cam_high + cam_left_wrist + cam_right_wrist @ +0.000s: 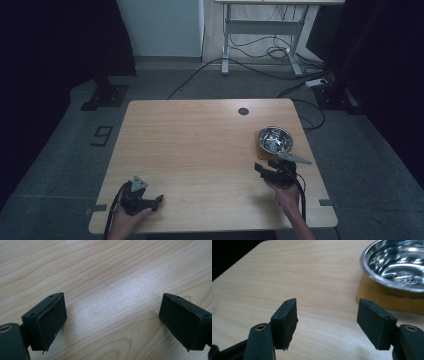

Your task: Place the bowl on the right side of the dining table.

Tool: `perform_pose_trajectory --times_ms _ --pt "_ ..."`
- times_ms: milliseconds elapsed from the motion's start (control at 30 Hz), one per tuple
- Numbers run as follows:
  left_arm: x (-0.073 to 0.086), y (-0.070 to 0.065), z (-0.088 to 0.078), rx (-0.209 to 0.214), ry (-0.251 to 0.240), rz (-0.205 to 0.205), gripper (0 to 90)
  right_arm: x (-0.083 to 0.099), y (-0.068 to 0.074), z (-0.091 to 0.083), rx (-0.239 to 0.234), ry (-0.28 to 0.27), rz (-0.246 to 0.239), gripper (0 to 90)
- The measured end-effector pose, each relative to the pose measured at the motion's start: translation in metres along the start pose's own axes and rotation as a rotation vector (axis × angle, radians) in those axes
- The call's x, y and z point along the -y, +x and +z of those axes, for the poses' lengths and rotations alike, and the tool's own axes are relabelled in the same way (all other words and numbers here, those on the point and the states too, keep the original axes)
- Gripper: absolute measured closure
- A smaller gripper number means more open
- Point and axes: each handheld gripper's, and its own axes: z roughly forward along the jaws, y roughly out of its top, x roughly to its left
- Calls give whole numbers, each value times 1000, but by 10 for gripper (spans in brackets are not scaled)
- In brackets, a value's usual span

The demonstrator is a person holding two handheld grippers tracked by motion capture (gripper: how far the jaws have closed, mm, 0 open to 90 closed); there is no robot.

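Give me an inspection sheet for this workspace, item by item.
Surface: light wood table, bare apart from the job's things; a dark round cap near its far edge.
Job's things: steel bowl sitting on a brown block at the table's right side; contents unclear.
Clutter: nothing seen on the table.
Grippers: left hand-held gripper open over bare wood, near the front left; right hand-held gripper open, nothing between its jaws, just short of the bowl.
Cables: one trails from each gripper; more loop on the floor beyond the table, with a power strip.
Surroundings: grey carpet, a desk frame behind, dark curtains at the sides.
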Motion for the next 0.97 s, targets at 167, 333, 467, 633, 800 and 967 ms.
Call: perform_pose_trajectory --times_ms 167,333,467,633,800,967 --pt "0 0 0 0 0 0 74 14 7 2 -27 34 -33 323" --pt "0 0 0 0 0 0 74 23 17 8 -53 69 -63 322" --pt "0 0 0 0 0 0 74 30 27 12 -72 89 -93 320" --pt "0 0 0 0 0 0 74 34 33 17 -86 109 -110 319" --pt "0 0 0 0 0 0 74 35 34 18 -88 113 -113 319" --pt "0 0 0 0 0 0 74 34 33 17 -87 107 -110 315"
